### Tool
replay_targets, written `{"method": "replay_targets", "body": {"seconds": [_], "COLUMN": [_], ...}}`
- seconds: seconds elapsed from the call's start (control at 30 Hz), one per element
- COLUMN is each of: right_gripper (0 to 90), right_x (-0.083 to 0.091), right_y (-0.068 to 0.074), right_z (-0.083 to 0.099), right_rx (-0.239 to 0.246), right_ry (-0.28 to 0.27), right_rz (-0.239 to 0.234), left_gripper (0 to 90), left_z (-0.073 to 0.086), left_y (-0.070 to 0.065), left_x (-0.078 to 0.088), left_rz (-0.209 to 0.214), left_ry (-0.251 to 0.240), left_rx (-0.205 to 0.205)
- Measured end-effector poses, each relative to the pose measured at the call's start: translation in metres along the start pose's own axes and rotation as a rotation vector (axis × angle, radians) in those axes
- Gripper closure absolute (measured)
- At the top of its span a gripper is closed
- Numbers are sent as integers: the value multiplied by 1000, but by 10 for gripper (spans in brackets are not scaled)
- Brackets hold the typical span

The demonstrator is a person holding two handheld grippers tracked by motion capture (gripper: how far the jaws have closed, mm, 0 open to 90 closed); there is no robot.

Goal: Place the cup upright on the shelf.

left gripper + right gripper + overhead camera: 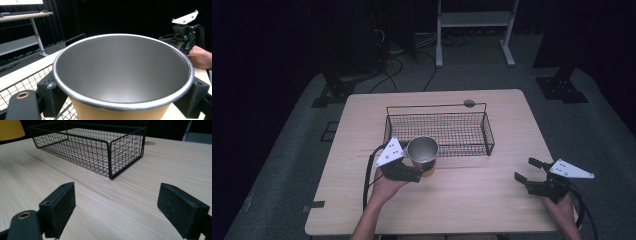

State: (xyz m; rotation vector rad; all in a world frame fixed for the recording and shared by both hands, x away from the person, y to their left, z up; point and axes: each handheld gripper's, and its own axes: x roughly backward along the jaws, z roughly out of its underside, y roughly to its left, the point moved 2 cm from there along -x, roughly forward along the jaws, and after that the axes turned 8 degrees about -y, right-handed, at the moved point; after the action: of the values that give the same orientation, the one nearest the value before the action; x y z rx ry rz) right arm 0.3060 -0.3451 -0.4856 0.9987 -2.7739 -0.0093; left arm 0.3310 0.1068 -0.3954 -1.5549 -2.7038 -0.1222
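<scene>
An orange cup with a grey metallic inside stands upright at the near left corner of the black wire basket. My left gripper is shut on the cup, one black jaw on each side of its orange wall. In the left gripper view the cup opens wide towards the camera, with nothing inside it. My right gripper rests low over the table's right front, its jaws wide apart with nothing between them. The right gripper view looks across bare wood to the basket and the cup's edge.
The wooden table has bare room in front of the basket and between the two hands. The basket holds nothing. A round hole sits at the table's back edge. Beyond it stand a white rack's legs and floor cables.
</scene>
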Motion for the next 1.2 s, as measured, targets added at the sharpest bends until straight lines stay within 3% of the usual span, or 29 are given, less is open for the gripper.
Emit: {"method": "replay_targets", "body": {"seconds": [0.43, 0.8, 1.2], "right_gripper": [140, 140, 140], "right_x": [0, 0, 0], "right_y": [0, 0, 0], "right_z": [0, 0, 0], "right_rx": [1, -1, -3], "right_ry": [-3, -2, -4], "right_rz": [-1, -1, -1], "left_gripper": [135, 135, 135], "left_z": [-17, -25, -32], "left_y": [10, 30, 43], "left_x": [-11, -20, -33], "left_rz": [24, 11, 3], "left_ry": [8, 7, 12], "left_rx": [-17, 2, -5]}}
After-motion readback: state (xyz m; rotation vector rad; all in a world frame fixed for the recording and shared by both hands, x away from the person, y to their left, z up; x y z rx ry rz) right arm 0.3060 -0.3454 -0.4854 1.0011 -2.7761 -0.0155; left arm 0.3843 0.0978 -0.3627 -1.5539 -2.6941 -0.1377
